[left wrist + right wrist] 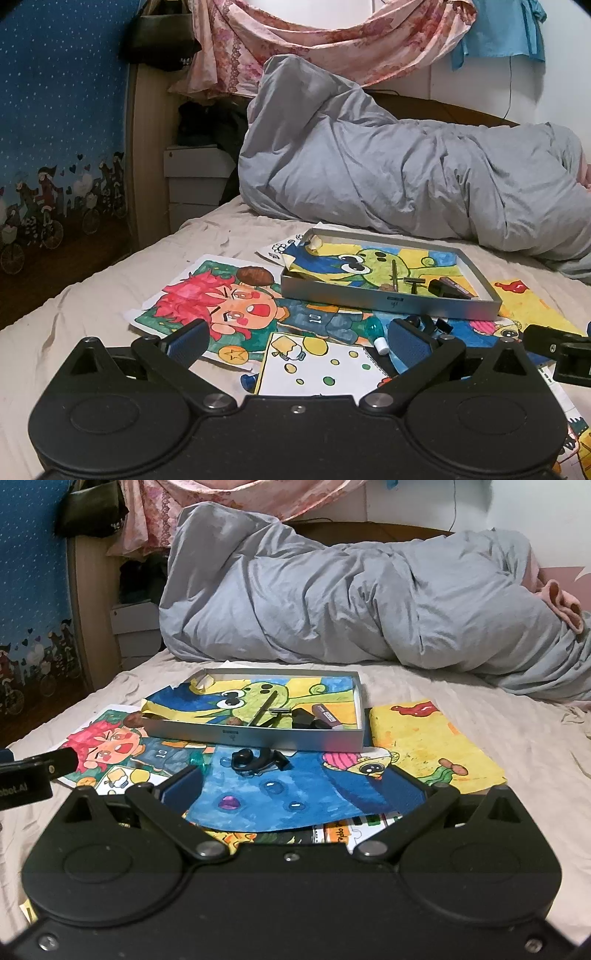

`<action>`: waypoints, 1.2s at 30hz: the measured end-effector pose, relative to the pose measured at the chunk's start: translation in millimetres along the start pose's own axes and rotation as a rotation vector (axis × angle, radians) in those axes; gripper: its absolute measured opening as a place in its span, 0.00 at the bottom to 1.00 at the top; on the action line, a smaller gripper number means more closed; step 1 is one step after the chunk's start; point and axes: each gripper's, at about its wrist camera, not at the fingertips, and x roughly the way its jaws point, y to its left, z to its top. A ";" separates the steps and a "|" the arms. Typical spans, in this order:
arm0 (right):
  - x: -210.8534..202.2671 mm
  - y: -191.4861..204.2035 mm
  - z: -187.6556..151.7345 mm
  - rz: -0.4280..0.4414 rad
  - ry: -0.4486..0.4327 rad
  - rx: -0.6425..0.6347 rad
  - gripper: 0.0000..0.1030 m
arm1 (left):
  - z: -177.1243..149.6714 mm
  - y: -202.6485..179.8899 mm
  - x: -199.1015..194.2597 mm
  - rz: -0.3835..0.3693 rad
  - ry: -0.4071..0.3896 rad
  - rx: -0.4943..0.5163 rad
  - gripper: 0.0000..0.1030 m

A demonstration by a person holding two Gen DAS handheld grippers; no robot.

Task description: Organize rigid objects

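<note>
Nearest the right wrist camera, the right gripper (pixel 293 786) hovers low over a blue painted drawing (pixel 280 797) with its jaws spread wide and nothing between them. Just ahead of the fingertips, a small black curved object (pixel 258 761), perhaps an ear hook, lies on that drawing, apart from both fingers and roughly centred between them. Beyond it sits a shallow silver tin tray (pixel 258 736) lined with a green-and-yellow cartoon sheet; inside are a dark pen-like stick (pixel 265 708), a small razor (pixel 279 712), a black block (pixel 303 718) and a brownish tube with a label (pixel 325 716), all gathered toward the tray's near right part.

From the left wrist view, the left gripper (pixel 295 341) also stands wide open and empty, above a pile of coloured drawings (pixel 221 306) on the beige bedsheet (pixel 92 302). A small white-capped item (pixel 381 346) lies just inside its right finger; what it is I cannot tell. The tray lies ahead and to the right. A rumpled grey duvet (pixel 388 166) fills the back of the bed.
</note>
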 end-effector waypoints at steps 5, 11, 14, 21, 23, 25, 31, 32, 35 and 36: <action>3.5 0.4 1.1 -0.001 0.007 -0.007 0.99 | -2.5 -0.3 2.7 0.005 0.005 0.008 0.99; 9.9 -0.4 1.8 -0.003 0.019 -0.019 0.99 | -6.0 -0.4 6.2 0.008 0.018 0.016 0.99; 12.5 -0.1 2.2 -0.004 0.023 -0.029 0.99 | -7.3 -0.2 8.0 0.013 0.020 0.013 0.99; 16.7 -1.3 2.2 -0.002 0.031 -0.034 0.99 | -7.4 -0.2 12.3 0.024 0.023 0.005 0.99; 18.1 -1.9 2.3 -0.001 0.032 -0.032 0.99 | -8.4 -0.5 13.6 0.026 0.027 0.008 0.99; 19.4 -2.3 2.6 0.001 0.035 -0.031 0.99 | -9.7 -0.9 15.2 0.030 0.032 0.009 0.99; 20.2 -2.3 2.9 0.001 0.036 -0.029 0.99 | -11.3 -1.3 17.0 0.033 0.034 0.000 0.99; 20.1 -2.3 2.9 0.001 0.037 -0.029 0.99 | -11.5 -1.3 17.0 0.034 0.033 -0.002 0.99; 22.6 -1.8 2.9 -0.001 0.041 -0.030 0.99 | -11.8 -1.5 17.0 0.035 0.033 -0.002 0.99; 23.2 -1.8 2.8 -0.001 0.041 -0.031 0.99 | -11.8 -1.4 17.0 0.035 0.032 -0.003 0.99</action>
